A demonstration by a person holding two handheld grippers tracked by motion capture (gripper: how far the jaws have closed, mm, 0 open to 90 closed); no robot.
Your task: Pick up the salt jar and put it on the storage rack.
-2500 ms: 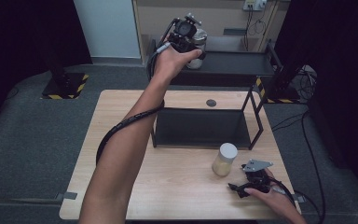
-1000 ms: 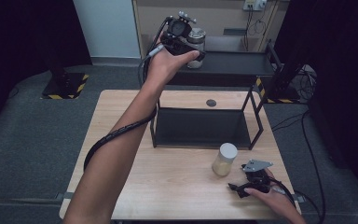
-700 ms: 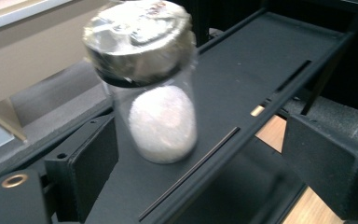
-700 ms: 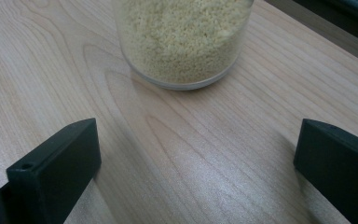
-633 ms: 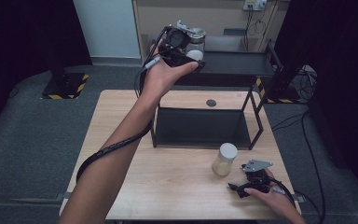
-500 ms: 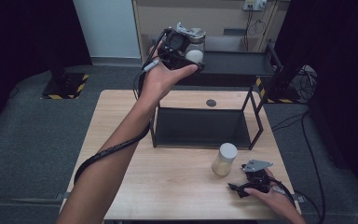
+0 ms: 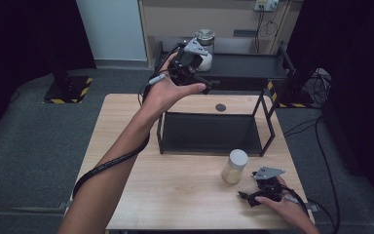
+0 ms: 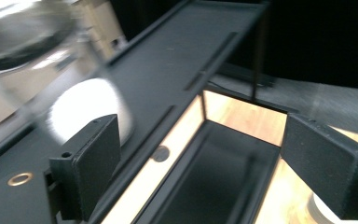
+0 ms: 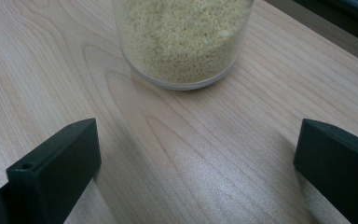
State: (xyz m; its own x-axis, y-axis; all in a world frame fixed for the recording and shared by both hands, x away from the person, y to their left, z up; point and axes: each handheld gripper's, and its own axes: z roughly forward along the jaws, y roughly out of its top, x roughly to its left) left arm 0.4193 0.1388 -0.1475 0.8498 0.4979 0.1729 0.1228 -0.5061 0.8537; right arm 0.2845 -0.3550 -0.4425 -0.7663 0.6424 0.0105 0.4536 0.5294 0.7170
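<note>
My left tongs (image 7: 205,82) hover by the white-filled jar (image 7: 205,48) standing on the rack's top shelf (image 7: 246,63). Their jaws are half-wide, have just been closing, and have nothing between them. The grain jar (image 7: 234,166) sits on the worktop (image 7: 175,187) before my wide, empty right tongs (image 7: 251,199), so I judge the job half done.
</note>
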